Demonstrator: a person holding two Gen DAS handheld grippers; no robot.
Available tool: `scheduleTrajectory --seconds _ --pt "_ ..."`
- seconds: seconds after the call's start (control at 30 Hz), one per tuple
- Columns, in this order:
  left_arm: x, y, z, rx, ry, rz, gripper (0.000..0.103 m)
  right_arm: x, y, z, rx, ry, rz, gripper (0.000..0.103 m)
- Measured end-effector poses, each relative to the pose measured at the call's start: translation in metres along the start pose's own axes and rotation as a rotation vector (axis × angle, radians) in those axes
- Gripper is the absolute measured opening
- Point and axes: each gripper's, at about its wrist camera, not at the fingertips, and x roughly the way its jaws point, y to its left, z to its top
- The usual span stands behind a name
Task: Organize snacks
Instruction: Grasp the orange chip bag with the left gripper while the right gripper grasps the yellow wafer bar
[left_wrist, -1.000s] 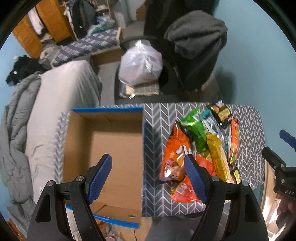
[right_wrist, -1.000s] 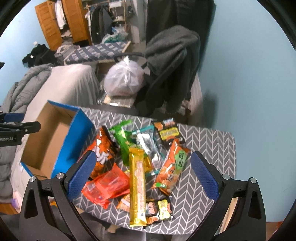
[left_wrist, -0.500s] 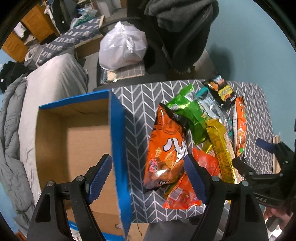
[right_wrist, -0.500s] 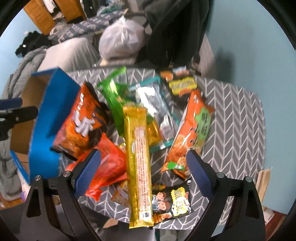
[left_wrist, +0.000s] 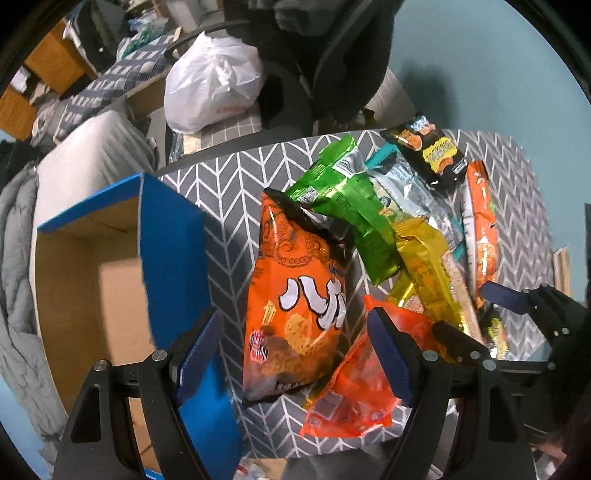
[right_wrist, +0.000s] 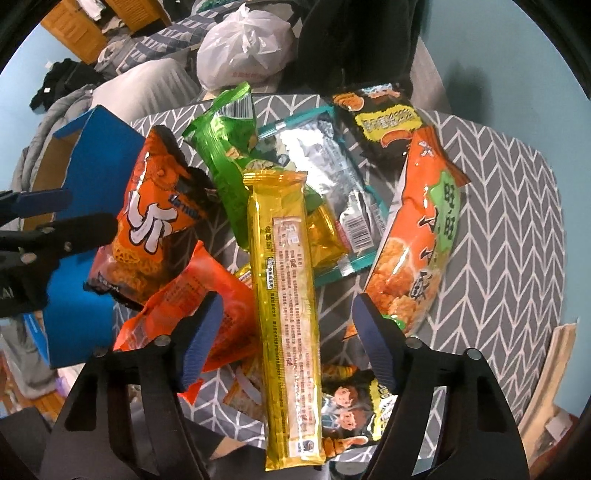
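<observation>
Several snack packets lie heaped on a grey chevron table (right_wrist: 509, 206). My right gripper (right_wrist: 288, 343) points down over a long yellow packet (right_wrist: 288, 277). Its jaws are closing, with the packet between them and the pads clear of it. My left gripper (left_wrist: 295, 350) stands open above a big orange bag (left_wrist: 299, 295), straddling its lower end without touching. An open blue cardboard box (left_wrist: 170, 258) stands left of the heap, its inside bare. The right gripper (left_wrist: 480, 317) shows at the right of the left wrist view. The left gripper (right_wrist: 59, 216) shows at the left edge of the right wrist view.
The heap also holds a green bag (right_wrist: 225, 147), a silver and teal packet (right_wrist: 332, 177), a black and yellow packet (right_wrist: 384, 122), an orange and green bag (right_wrist: 421, 251) and a red packet (right_wrist: 199, 295). Behind the table are a white plastic bag (left_wrist: 210, 85) and a chair draped in dark clothing (left_wrist: 332, 55).
Both grippers have sunk toward the snack heap. The left one shifted from over the box to over the orange bag. The right jaws have narrowed around the yellow packet.
</observation>
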Motion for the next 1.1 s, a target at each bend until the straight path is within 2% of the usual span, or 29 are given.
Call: scheduleTrajectory --seconds 0.1,0.3,0.37,0.47,0.53,0.67,0.8,0.83,0.87,0.97,1.1 --pt "0.012 -0.003 0.002 0.013 0.022 0.019 0.081 0.005 -0.001 -0.002 0.003 0.009 0.018 0.064" --pt "0.035 -0.002 0.004 0.026 0.056 0.035 0.081 0.021 0.004 -0.005 -0.012 0.03 0.022 0.057" --pt "0.04 0.0 0.004 0.021 0.063 0.014 0.083 0.028 0.006 -0.005 -0.017 0.038 0.021 0.051" --pt "0.045 0.005 0.007 -0.001 0.071 0.0 0.083 0.033 0.008 -0.005 -0.013 0.047 0.027 0.048" --pt "0.052 0.007 0.008 -0.007 0.091 -0.013 0.083 0.039 0.01 -0.006 -0.006 0.048 0.023 0.038" --pt "0.059 0.012 0.005 -0.044 0.094 -0.046 0.076 0.043 0.005 -0.006 0.021 0.048 0.049 0.034" --pt "0.058 0.011 0.002 -0.025 0.076 -0.066 0.068 0.037 -0.002 -0.008 0.017 0.038 0.049 0.03" --pt "0.058 0.011 0.001 -0.015 0.076 -0.065 0.063 0.035 -0.004 -0.009 0.018 0.033 0.048 0.03" --pt "0.056 0.011 0.001 -0.009 0.072 -0.075 0.052 0.033 -0.007 -0.011 0.018 0.028 0.049 0.03" --pt "0.053 0.013 -0.002 -0.008 0.066 -0.07 0.046 0.022 -0.01 -0.012 0.022 0.016 0.055 0.03" --pt "0.046 0.017 -0.007 -0.018 0.06 -0.053 0.043 0.014 -0.015 -0.015 0.016 0.011 0.066 0.029"
